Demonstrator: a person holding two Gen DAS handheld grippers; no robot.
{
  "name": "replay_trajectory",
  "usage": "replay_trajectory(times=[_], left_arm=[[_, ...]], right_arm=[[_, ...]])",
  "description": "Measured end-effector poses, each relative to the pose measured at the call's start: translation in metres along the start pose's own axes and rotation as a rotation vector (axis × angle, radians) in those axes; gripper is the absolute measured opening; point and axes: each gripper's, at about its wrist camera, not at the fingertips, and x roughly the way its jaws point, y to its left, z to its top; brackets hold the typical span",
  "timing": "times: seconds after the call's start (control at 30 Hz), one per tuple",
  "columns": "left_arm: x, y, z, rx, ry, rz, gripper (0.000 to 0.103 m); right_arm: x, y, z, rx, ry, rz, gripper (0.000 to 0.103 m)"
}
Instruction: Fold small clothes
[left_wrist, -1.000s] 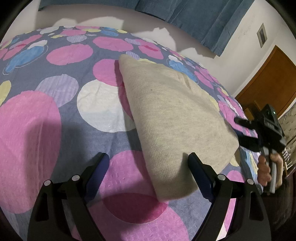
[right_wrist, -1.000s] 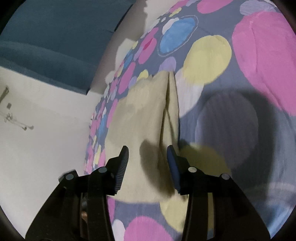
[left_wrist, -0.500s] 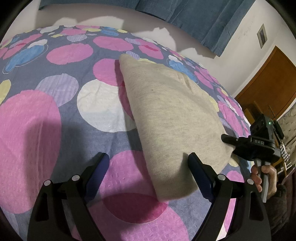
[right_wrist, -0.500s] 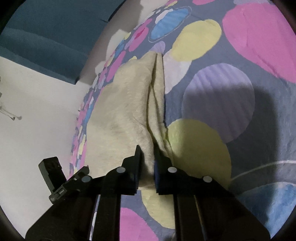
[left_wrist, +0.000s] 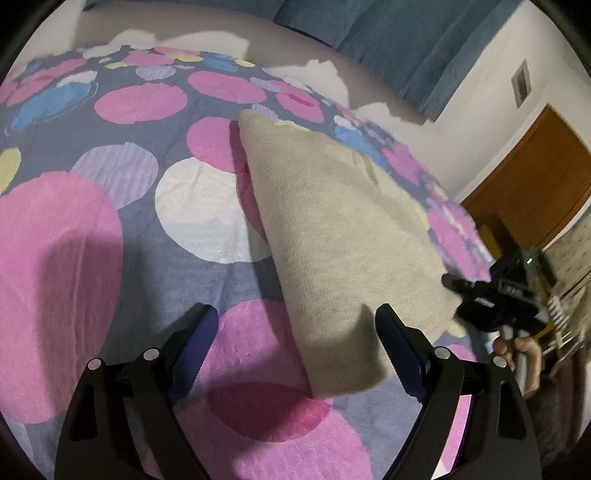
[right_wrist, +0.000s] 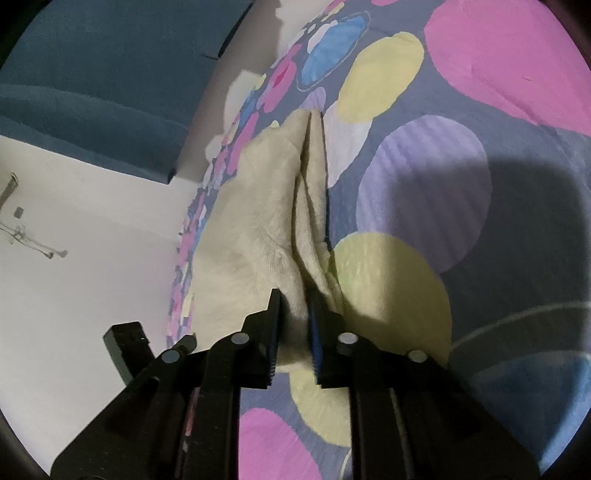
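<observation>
Pinching the beige garment's (right_wrist: 258, 229) near edge, right gripper (right_wrist: 293, 332) fingers are opening — left gripper (left_wrist: 295, 343) fingers spread wide.

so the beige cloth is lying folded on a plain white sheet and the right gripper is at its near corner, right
Not quite: the sheet is not plain white but grey-blue with large coloured dots, as the left wrist view shows. The beige cloth does lie folded on it, with the right gripper at its near corner.
</observation>
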Motion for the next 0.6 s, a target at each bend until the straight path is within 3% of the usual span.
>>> replay_trajectory(times=[0.03,0.1,0.17,0.3,0.47,0.6], left_arm=[[-0.003,0.004,0.001,-0.022,-0.005,-0.028,0.085],[-0.011,0.011,0.004,-0.088,-0.016,-0.091,0.085],[-0.013,0.015,0.014,-0.125,-0.015,-0.132,0.085],[0.001,0.025,0.037,-0.152,0.039,-0.151,0.085],[0.037,0.038,0.065,-0.179,0.095,-0.148,0.085],[0.059,0.032,0.085,-0.136,0.100,-0.169,0.085]], right_arm=[[-0.003,0.001,0.001,0.000,-0.003,0.001,0.027],[-0.012,0.006,0.006,-0.015,-0.020,-0.013,0.050],[-0.019,0.011,0.015,-0.036,-0.040,-0.029,0.060],[-0.011,0.007,0.040,0.003,-0.020,0.027,0.062],[0.027,0.004,0.069,0.008,0.023,0.017,0.062],[0.059,0.016,0.091,-0.036,0.069,0.026,0.064]])
